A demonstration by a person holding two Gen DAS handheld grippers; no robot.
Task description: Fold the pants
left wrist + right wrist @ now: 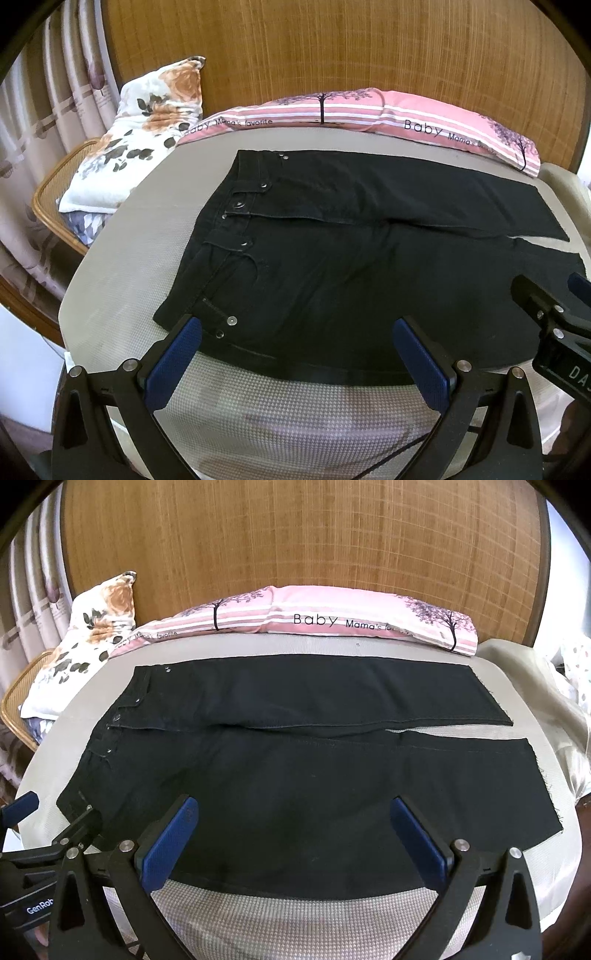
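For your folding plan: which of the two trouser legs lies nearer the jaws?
The near leg, below the gap; the far leg lies beside the pink pillow.

We see a grey textured bed (295,912) bearing black pants (295,775) spread flat, with a pink striped pillow (332,622) behind.

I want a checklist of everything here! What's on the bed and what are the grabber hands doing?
Surface: grey textured mat, mostly covered.
Job's things: black pants spread flat, unfolded, waistband left, legs right with a small gap between them.
Clutter: pink pillow and floral pillow behind the pants.
Grippers: left gripper and right gripper both open, empty, above the pants' near edge.
Cables: thin dark line near the left gripper, unclear.
Surroundings: wooden headboard, curtains, wicker basket.
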